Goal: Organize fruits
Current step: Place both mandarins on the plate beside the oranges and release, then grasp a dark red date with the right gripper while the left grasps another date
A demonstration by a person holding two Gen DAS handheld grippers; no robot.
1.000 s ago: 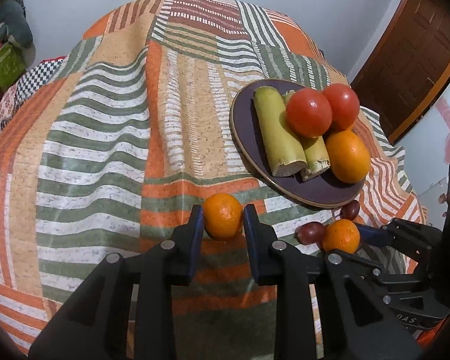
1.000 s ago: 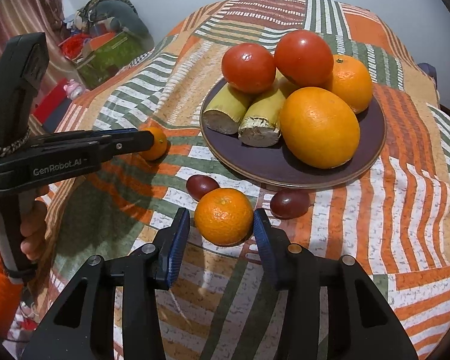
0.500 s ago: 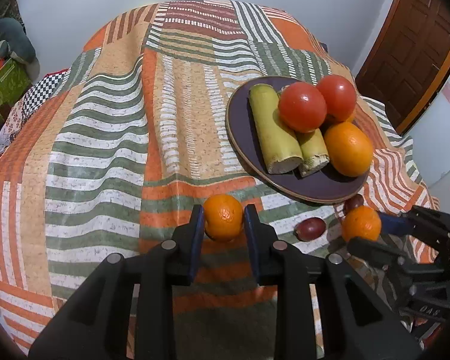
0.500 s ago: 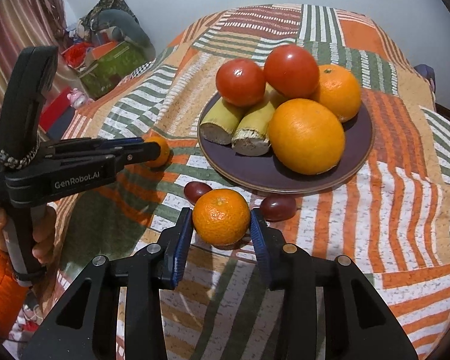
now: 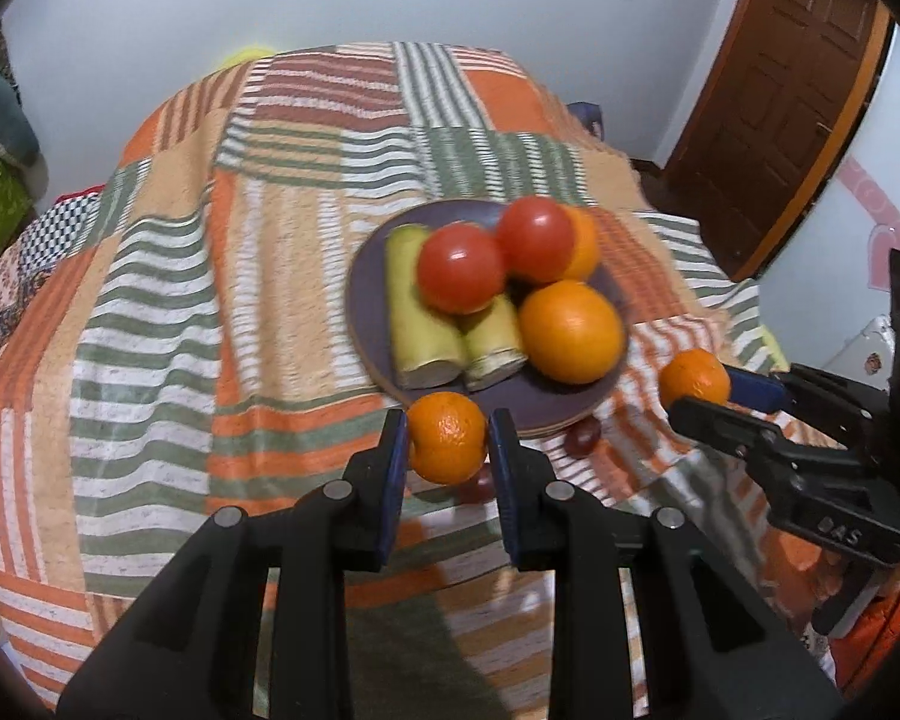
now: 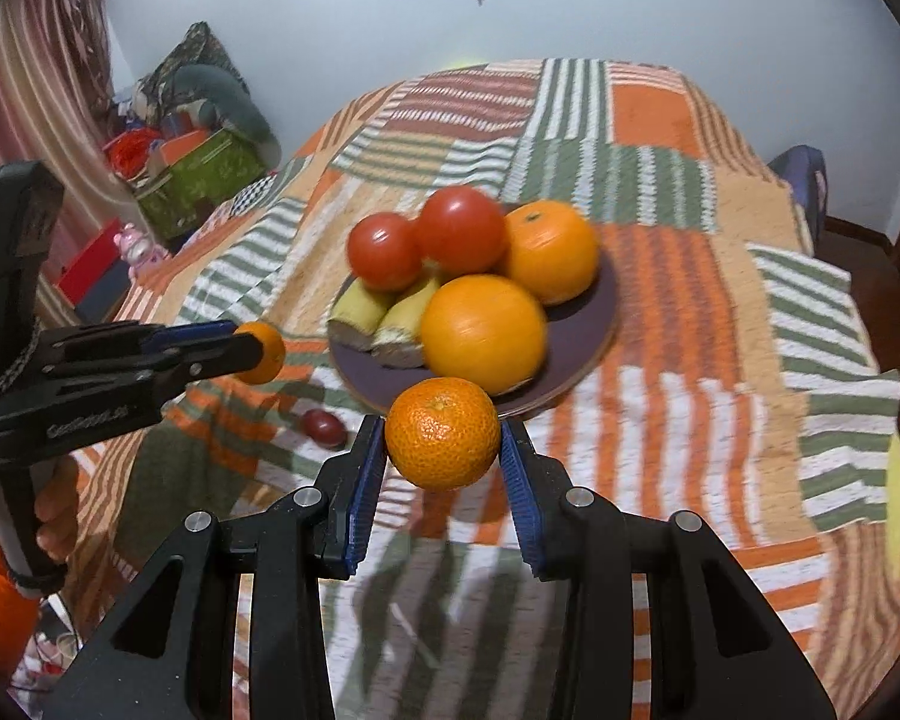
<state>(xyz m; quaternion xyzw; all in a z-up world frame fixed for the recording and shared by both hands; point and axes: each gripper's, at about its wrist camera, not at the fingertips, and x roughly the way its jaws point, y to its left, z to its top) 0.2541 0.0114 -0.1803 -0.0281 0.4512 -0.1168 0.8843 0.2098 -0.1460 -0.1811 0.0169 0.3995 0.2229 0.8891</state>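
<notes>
My left gripper (image 5: 447,450) is shut on a small mandarin (image 5: 447,445) and holds it above the cloth, just in front of the dark plate (image 5: 366,300). My right gripper (image 6: 443,450) is shut on another mandarin (image 6: 443,441), also lifted near the plate (image 6: 606,300). The plate carries two red tomatoes (image 5: 461,276), two oranges (image 5: 570,331) and two cut banana pieces (image 5: 417,312). Two dark red plums (image 5: 582,438) (image 6: 324,426) lie on the cloth by the plate's near rim.
The table is covered by a striped patchwork cloth (image 5: 180,330). A wooden door (image 5: 792,96) stands at the right. Boxes and clutter (image 6: 192,180) sit on the floor to the left of the table.
Both grippers have closed on their mandarins and lifted them off the cloth, moving up and toward the plate.
</notes>
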